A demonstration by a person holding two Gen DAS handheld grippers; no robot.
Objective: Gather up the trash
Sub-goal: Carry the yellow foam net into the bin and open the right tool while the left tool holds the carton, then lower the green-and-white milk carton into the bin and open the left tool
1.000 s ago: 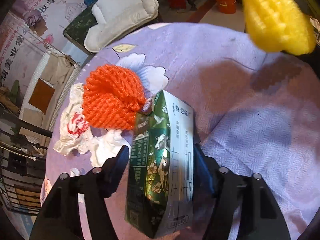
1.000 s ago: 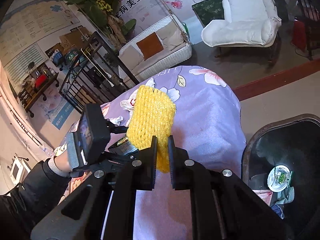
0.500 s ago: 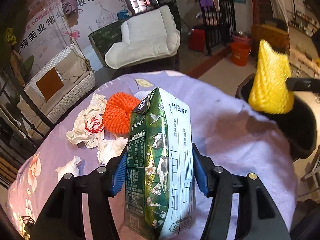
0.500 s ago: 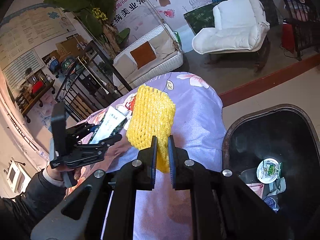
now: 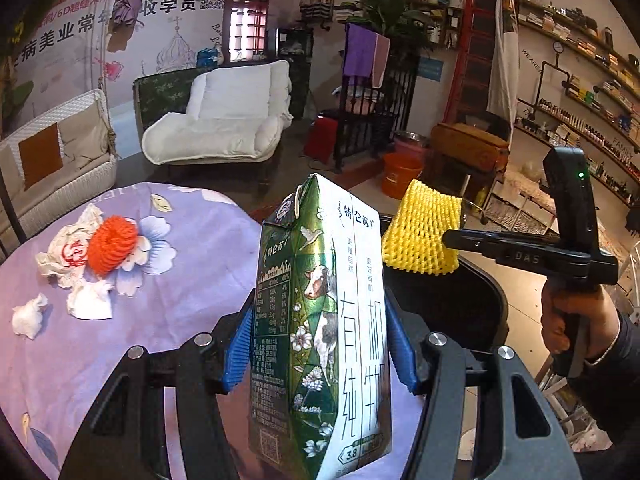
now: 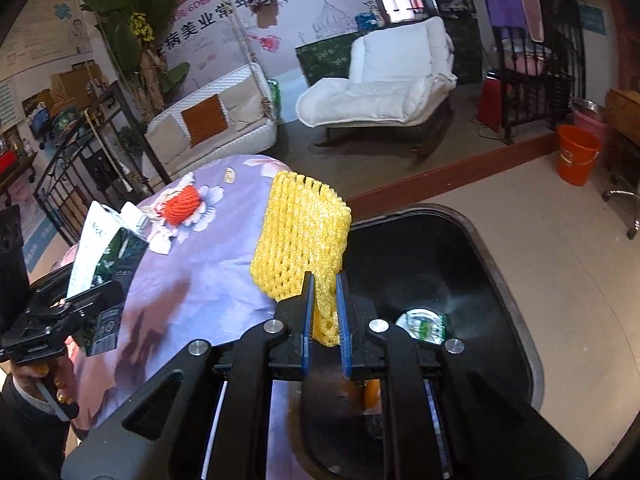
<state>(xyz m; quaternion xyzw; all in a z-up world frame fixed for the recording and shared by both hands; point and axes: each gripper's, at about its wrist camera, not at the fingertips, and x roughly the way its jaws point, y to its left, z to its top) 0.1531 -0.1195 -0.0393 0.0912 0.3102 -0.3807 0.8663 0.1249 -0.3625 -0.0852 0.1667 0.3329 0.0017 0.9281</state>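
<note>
My left gripper [image 5: 320,320] is shut on a green and white milk carton [image 5: 324,320], held upright above the purple flowered tablecloth [image 5: 192,280]. My right gripper [image 6: 323,292] is shut on a yellow foam fruit net [image 6: 300,236], which hangs over the rim of the black trash bin [image 6: 508,280]. In the left wrist view the yellow foam net [image 5: 420,236] and the right gripper [image 5: 448,238] show above the bin [image 5: 464,300]. An orange foam net [image 5: 112,244] and crumpled white paper [image 5: 60,248] lie on the far left of the cloth.
The bin holds a small clear wrapper [image 6: 424,324] and other scraps. A white armchair [image 6: 384,80], a wicker swing seat [image 6: 212,124], black metal railings [image 6: 80,152] and an orange bucket [image 6: 576,152] stand around the table. A hand [image 5: 572,320] holds the right gripper's handle.
Both grippers swung right from over the table toward the black bin. The carton rose off the cloth and now stands upright, and the yellow net now hangs over the bin's rim.
</note>
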